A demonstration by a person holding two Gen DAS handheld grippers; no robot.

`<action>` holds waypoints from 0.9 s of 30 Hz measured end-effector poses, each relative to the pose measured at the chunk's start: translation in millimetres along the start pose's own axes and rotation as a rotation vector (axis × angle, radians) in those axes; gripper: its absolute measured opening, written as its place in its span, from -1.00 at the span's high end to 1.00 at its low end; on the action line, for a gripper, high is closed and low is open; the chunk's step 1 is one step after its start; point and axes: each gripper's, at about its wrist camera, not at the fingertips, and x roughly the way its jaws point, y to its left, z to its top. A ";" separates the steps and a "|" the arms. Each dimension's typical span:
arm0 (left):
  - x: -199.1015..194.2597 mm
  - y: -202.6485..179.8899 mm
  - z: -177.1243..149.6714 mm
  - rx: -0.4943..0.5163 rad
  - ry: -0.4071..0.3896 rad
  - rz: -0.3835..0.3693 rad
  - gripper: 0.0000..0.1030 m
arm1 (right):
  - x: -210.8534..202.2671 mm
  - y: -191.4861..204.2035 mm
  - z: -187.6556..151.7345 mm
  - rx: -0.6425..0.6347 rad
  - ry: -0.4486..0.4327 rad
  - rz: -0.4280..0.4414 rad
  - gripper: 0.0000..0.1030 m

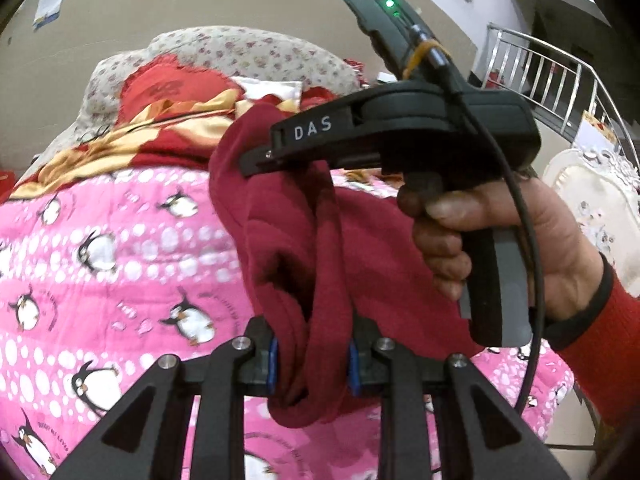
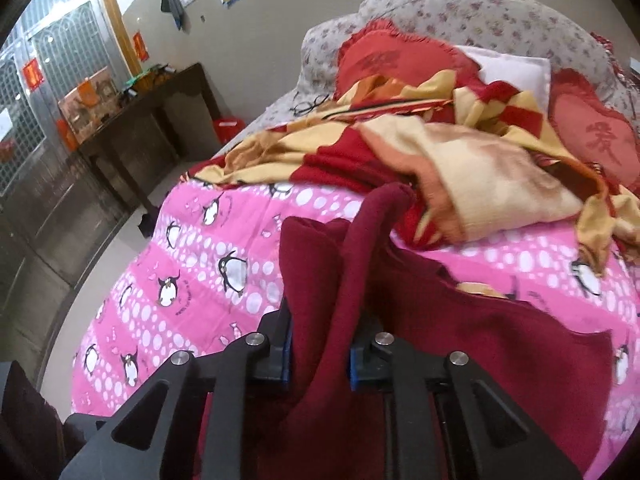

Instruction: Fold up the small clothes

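A dark red knit garment (image 1: 296, 248) hangs lifted above a pink penguin-print bedcover (image 1: 100, 248). My left gripper (image 1: 312, 360) is shut on a bunched fold of it at the bottom of the left wrist view. My right gripper (image 1: 260, 162) shows in that view too, held by a hand, shut on the garment's upper edge. In the right wrist view the right gripper (image 2: 320, 360) is shut on the same dark red garment (image 2: 460, 340), whose rest drapes to the right over the bedcover (image 2: 180, 280).
A crumpled red-and-yellow blanket (image 2: 460, 152), red cushions (image 2: 384, 60) and a floral headboard (image 2: 460, 8) lie at the bed's far end. A dark wooden side table (image 2: 132, 120) stands left of the bed. A white chair (image 1: 592, 200) and metal railing (image 1: 560, 76) stand to the right.
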 end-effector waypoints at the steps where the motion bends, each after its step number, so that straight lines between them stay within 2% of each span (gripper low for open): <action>1: 0.4 -6.5 2.9 0.007 0.001 -0.004 0.50 | -4.5 -3.0 0.6 0.003 -0.005 -0.003 0.44; 16: 29.0 -87.4 24.1 0.084 0.061 -0.063 0.52 | -77.0 -65.2 -22.6 0.072 -0.081 -0.074 0.47; 27: 63.5 -142.2 17.1 0.131 0.121 -0.115 0.53 | -113.6 -123.8 -56.9 0.154 -0.096 -0.116 0.47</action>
